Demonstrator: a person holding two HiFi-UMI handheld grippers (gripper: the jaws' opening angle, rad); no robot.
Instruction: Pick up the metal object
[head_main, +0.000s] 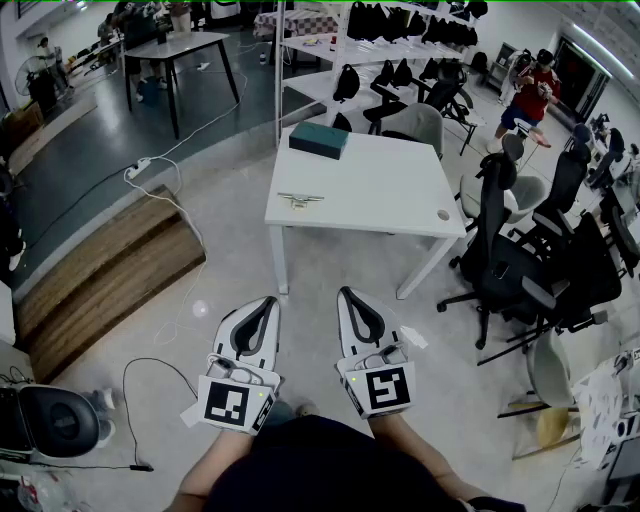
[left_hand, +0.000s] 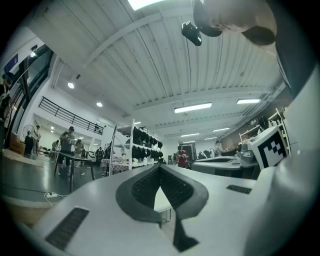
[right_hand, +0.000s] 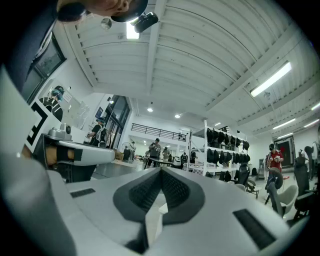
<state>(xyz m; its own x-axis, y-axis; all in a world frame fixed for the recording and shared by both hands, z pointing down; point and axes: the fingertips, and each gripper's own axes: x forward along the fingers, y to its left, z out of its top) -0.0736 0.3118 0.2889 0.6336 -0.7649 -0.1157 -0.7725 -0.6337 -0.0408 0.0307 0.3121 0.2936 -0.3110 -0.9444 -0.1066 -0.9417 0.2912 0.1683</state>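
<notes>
We are in a big open workroom, part office, part lab — white tables (head_main: 390, 180), black swivel chairs (head_main: 497, 215), a rack (head_main: 330, 47) of black bags (head_main: 385, 20), a power strip (head_main: 138, 168) on the floor (head_main: 90, 150).

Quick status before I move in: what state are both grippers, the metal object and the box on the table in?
Left hand-held gripper: shut, empty, short of the table.
Right hand-held gripper: shut, empty.
Metal object: lying flat near the white table's front-left edge, not yet gripped.
Teal box: lying flat at the table's far-left corner.
</notes>
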